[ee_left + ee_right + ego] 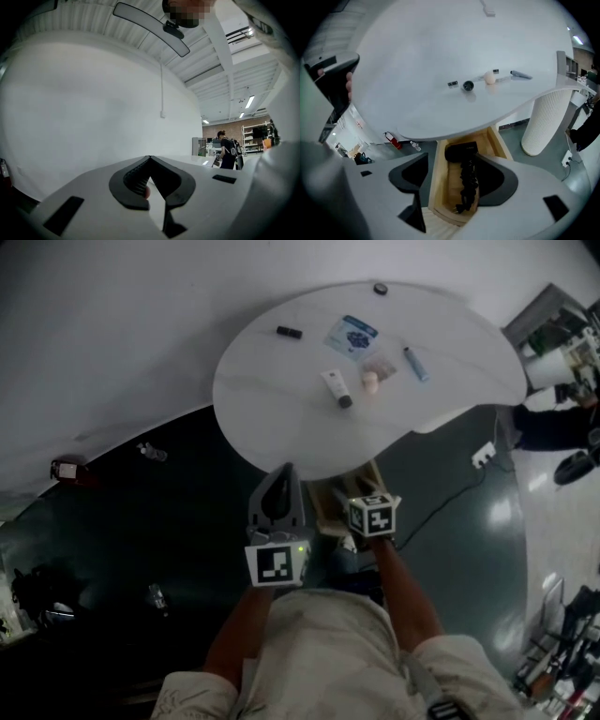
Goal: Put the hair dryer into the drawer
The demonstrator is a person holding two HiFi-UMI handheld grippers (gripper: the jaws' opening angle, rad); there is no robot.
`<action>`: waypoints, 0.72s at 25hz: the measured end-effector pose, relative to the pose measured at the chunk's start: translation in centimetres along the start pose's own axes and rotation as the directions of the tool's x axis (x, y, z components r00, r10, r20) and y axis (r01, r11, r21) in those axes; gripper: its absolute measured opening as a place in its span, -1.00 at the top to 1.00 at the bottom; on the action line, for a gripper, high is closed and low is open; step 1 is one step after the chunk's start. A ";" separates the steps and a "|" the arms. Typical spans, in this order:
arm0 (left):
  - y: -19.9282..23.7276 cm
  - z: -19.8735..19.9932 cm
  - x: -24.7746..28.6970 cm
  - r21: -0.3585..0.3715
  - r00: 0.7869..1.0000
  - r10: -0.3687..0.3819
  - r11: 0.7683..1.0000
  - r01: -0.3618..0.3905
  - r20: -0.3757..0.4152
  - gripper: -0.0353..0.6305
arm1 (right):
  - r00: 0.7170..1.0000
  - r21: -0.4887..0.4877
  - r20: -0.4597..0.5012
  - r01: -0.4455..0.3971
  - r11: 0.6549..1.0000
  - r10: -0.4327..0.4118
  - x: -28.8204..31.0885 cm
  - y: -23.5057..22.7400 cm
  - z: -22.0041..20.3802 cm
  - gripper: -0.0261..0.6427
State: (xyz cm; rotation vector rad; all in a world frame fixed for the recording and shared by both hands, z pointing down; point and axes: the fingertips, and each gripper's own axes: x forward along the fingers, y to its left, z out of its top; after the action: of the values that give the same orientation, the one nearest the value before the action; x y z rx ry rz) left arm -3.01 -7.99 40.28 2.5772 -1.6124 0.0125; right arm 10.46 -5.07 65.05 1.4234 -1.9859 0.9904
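Right gripper (452, 161) hangs with its jaws wide apart and empty above the open wooden drawer (435, 187) under the white worktop (440, 61). Inside lies the black hair dryer (461, 152) with its coiled cord. Left gripper (150, 161) has its jaws closed together on nothing.

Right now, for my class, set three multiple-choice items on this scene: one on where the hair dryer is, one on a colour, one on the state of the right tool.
1. Where is the hair dryer? A on the table; B in the drawer; C on the floor.
2. What colour is the table? A white; B red; C green.
3. How do the jaws of the right tool stand? A shut on a cord; B apart, holding nothing; C shut together.
Key: B, it lies inside the open wooden drawer; A, its top is white; B, both jaws stand wide apart above the drawer.
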 end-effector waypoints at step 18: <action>-2.4 4.8 0.1 0.009 0.999 -0.040 0.999 0.040 -0.021 0.89 | 0.861 -0.095 0.503 -0.028 0.995 0.073 -19.5 6.4 14.5 0.03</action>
State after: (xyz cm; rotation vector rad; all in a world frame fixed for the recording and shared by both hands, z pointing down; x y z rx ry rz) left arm -1.06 -7.51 35.32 2.6069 -1.5572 0.0445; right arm 11.06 -4.04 39.92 1.7216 -2.4110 0.5720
